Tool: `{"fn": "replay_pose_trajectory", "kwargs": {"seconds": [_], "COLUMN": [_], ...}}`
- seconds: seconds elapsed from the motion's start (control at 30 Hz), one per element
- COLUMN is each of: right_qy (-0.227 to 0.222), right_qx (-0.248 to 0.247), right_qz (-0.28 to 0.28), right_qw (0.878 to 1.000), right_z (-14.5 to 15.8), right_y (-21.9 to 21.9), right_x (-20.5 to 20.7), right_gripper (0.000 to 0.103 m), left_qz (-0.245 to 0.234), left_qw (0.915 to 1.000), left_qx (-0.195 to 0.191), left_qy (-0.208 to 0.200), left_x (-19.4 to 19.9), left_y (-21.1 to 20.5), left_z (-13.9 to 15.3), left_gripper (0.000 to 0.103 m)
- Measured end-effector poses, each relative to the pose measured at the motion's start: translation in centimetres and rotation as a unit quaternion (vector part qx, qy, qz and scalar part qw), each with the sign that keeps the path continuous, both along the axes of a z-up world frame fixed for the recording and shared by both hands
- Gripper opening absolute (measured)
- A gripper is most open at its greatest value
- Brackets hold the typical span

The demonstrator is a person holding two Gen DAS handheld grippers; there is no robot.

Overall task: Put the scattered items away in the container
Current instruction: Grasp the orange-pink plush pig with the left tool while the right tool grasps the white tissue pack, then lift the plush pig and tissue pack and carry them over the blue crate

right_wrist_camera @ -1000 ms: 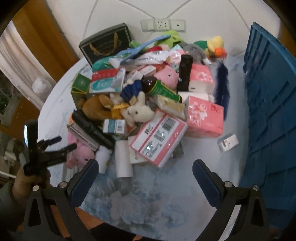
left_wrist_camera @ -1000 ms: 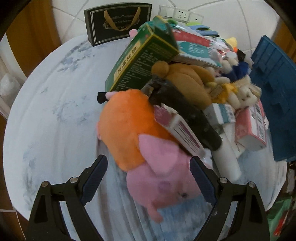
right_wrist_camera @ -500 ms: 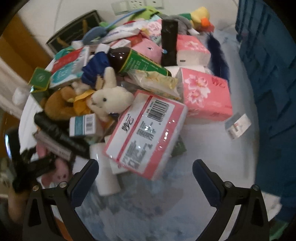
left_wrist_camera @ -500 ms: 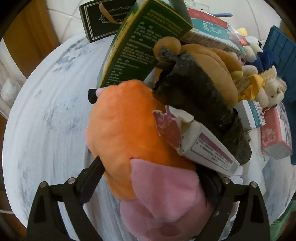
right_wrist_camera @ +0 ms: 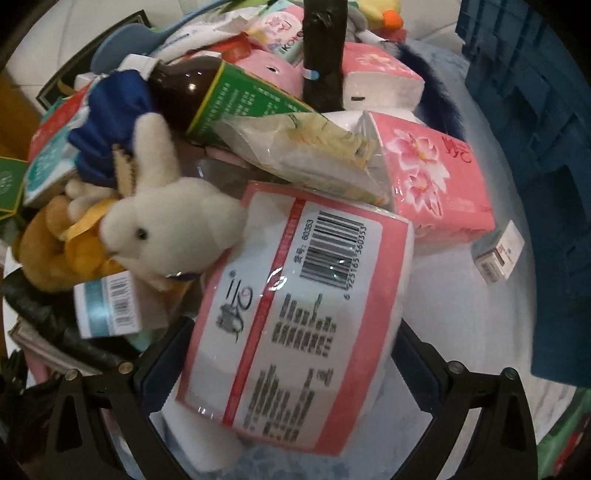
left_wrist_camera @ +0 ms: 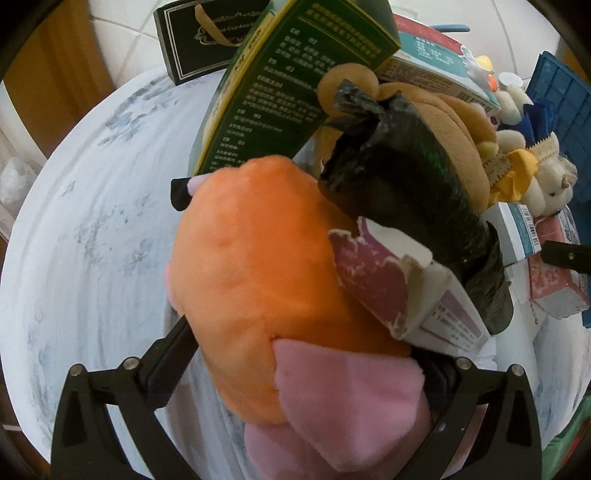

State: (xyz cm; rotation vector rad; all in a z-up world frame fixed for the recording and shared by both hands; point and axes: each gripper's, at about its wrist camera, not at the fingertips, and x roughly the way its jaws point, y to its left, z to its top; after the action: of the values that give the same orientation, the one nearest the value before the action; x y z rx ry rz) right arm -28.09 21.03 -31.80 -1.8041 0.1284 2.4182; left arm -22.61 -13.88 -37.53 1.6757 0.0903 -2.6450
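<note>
A heap of items lies on a round white table. My left gripper is open, its fingers on either side of an orange and pink plush pig that fills the gap. A torn pink-white box and a black wrapped roll lie against the pig. My right gripper is open, its fingers on either side of a pink-bordered tissue pack with a barcode. The blue crate stands to the right; it also shows in the left wrist view.
A white plush rabbit, a brown bottle with a green label, a pink flowered tissue pack and a small white box lie around the right gripper. A green carton and a black gift box stand beyond the pig.
Both grippers have moved forward into the heap. The pig now sits between the left fingers and the barcode tissue pack between the right fingers. Both remain open.
</note>
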Motion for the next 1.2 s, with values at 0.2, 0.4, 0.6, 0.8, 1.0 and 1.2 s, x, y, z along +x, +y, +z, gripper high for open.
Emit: {"fn": "replay_pose_trajectory", "kwargs": {"seconds": [0.2,0.4,0.6,0.8,1.0,1.2], "right_qy": [-0.004,-0.007,-0.006,0.009,0.029,0.052], "right_qx": [0.006,-0.001,-0.014,-0.024,-0.031,-0.034], "right_qz": [0.003,0.011,0.020,0.029,0.041,0.056], "right_qw": [1.000,1.000,1.000,0.999,0.998,0.996], "right_z": [-0.5,-0.1,1.1,3.5,6.0,9.1], "right_y": [-0.1,0.1,0.3,0.4,-0.2,0.0], "right_x": [-0.3,0.4,1.6,2.8,3.7,3.9], "right_gripper": [0.101,0.097,0.097,0.097,0.097,0.097], "left_qz": [-0.004,-0.025,-0.020,-0.010,0.003,0.010], "left_qw": [1.0000,0.9996,0.9998,0.9997,0.9988,0.9969], "left_qx": [0.009,0.011,0.002,-0.006,-0.016,-0.025], "left_qy": [-0.001,-0.008,0.000,0.022,0.046,0.075], "left_x": [-0.2,1.0,3.2,4.7,5.5,6.5], "left_y": [-0.3,-1.0,-2.3,-3.0,-3.5,-3.4], "left_z": [-0.1,1.5,3.5,6.4,9.3,12.8], "left_gripper": [0.103,0.073,0.070,0.070,0.070,0.070]}}
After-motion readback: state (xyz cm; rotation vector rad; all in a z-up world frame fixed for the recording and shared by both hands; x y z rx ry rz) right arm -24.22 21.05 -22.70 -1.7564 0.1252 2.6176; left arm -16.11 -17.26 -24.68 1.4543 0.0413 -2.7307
